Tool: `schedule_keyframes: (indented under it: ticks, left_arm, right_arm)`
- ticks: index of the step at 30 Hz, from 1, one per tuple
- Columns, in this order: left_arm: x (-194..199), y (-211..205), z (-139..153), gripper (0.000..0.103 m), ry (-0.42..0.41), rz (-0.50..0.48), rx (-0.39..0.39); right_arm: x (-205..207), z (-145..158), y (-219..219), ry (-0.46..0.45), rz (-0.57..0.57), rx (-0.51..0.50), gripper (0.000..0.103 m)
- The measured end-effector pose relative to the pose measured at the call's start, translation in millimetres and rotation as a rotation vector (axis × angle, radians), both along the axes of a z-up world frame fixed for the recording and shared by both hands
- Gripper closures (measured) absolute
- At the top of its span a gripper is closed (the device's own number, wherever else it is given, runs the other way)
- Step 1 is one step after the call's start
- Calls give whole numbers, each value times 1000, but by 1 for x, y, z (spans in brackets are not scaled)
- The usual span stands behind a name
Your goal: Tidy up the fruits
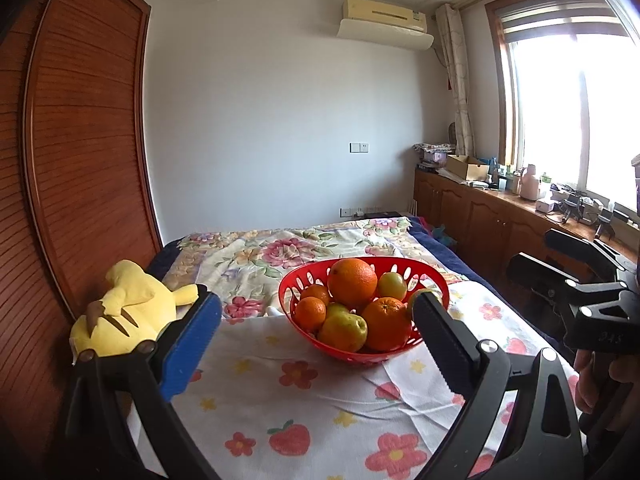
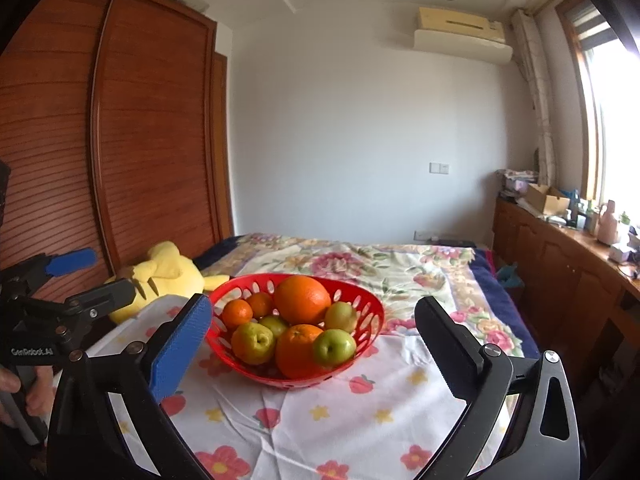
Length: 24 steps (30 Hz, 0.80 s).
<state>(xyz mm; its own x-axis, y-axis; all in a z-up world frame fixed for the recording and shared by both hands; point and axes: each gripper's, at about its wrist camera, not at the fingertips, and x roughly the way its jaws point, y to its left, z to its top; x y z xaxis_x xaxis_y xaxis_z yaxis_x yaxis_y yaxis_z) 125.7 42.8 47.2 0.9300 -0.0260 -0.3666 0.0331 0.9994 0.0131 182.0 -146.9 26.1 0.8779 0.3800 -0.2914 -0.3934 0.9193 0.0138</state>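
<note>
A red plastic basket (image 1: 291, 286) (image 2: 370, 310) stands on a flowered cloth on the bed. It holds a heap of fruit: a large orange (image 1: 352, 282) (image 2: 302, 298) on top, smaller oranges (image 1: 310, 313) (image 2: 237, 313) and several green-yellow apples (image 1: 344, 330) (image 2: 334, 347). My left gripper (image 1: 316, 298) (image 2: 100, 276) is open and faces the basket from the near side, with nothing between its fingers. My right gripper (image 2: 314, 302) (image 1: 536, 252) is open too, back from the basket, nothing in it. Neither touches the fruit or the basket.
A yellow plush toy (image 1: 120, 312) (image 2: 168, 268) lies left of the basket against a wooden wardrobe (image 1: 80, 160). The bed's flowered cloth (image 1: 320, 400) spreads around the basket. A low wooden cabinet (image 1: 480, 216) with clutter runs under the window on the right.
</note>
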Motion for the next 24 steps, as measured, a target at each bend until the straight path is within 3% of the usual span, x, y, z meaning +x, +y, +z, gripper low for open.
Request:
schedule_keyframes:
  ticks: [10, 24]
  left_arm:
    - [-51, 5, 1, 6, 18, 43, -1]
    - [-75, 1, -8, 6, 45, 44, -5]
  right_arm:
    - [-46, 11, -18, -15, -34, 33, 0]
    - [-81, 2, -36, 15, -64, 38, 0]
